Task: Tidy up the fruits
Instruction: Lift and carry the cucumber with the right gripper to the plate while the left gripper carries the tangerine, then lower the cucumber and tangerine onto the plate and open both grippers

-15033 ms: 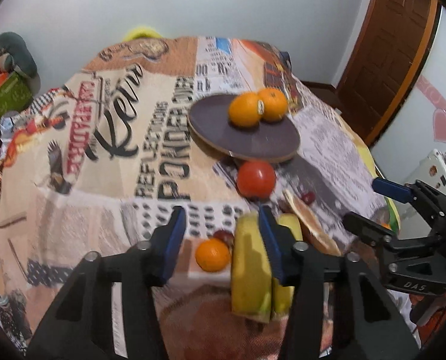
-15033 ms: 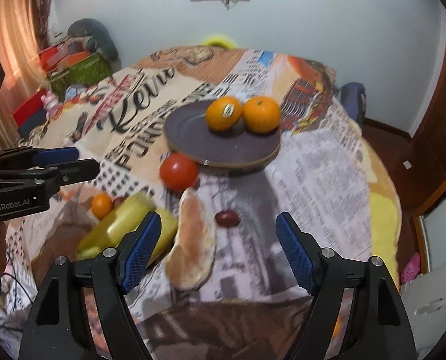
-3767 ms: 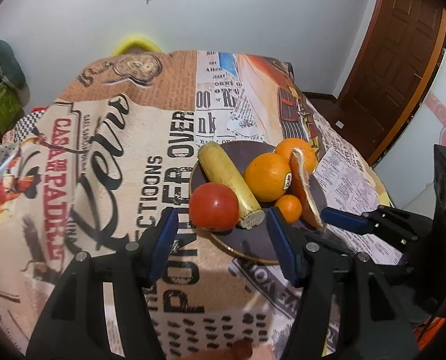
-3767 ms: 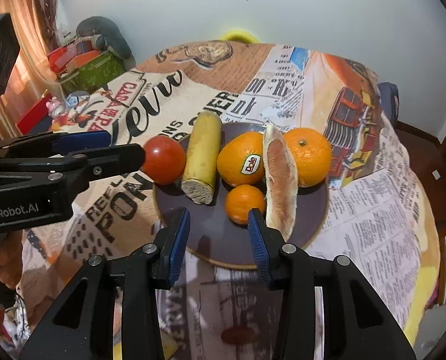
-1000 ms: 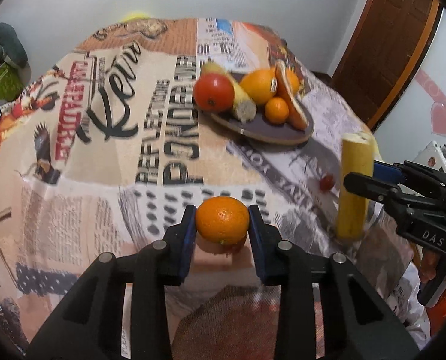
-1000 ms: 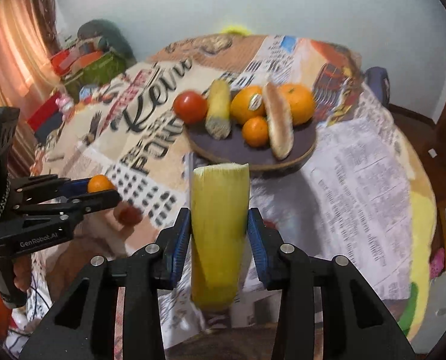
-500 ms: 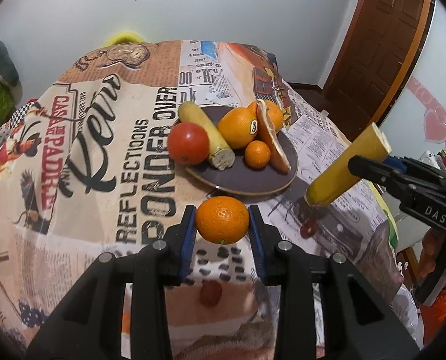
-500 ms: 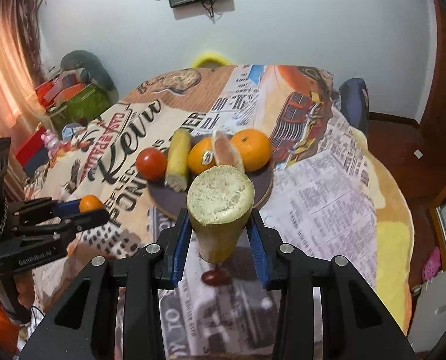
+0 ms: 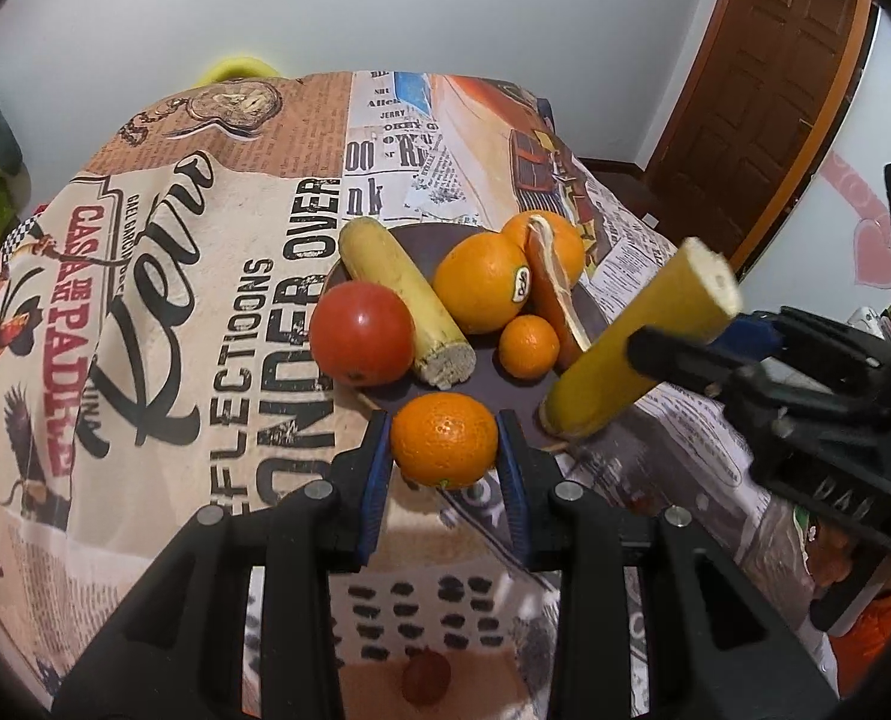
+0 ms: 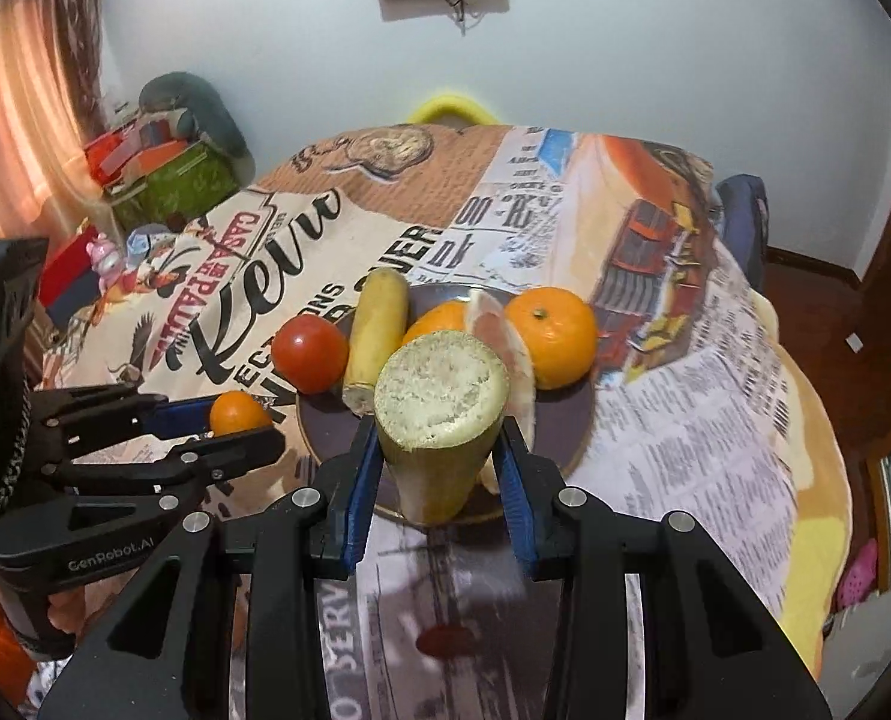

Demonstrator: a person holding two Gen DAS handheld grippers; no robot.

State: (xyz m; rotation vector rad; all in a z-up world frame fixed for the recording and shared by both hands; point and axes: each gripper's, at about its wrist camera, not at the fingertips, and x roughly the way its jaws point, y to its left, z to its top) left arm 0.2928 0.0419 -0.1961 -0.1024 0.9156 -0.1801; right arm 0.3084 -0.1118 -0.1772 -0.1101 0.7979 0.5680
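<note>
My left gripper (image 9: 445,450) is shut on a small orange (image 9: 444,447), held just in front of the dark round plate (image 9: 505,387). My right gripper (image 10: 439,450) is shut on a cut yellow banana piece (image 10: 439,414), tilted over the plate's near right rim (image 10: 565,420). On the plate lie a red tomato (image 9: 361,341), another banana piece (image 9: 406,300), two big oranges (image 9: 484,289), a grapefruit slice (image 9: 556,294) and a little mandarin (image 9: 528,345). The right gripper and its banana piece (image 9: 637,339) show at the right of the left wrist view.
The round table wears a printed newspaper-pattern cloth (image 9: 175,300). Two small dark red fruits lie on it near me (image 9: 426,677) (image 10: 445,639). A wooden door (image 9: 763,78) stands at the right, clutter and a green box (image 10: 169,180) at the left, a yellow chair back (image 10: 448,105) behind.
Both grippers have carried their fruit forward toward the plate, which now looks larger and closer. The orange has reached the plate's front rim and the banana piece hangs over its right side.
</note>
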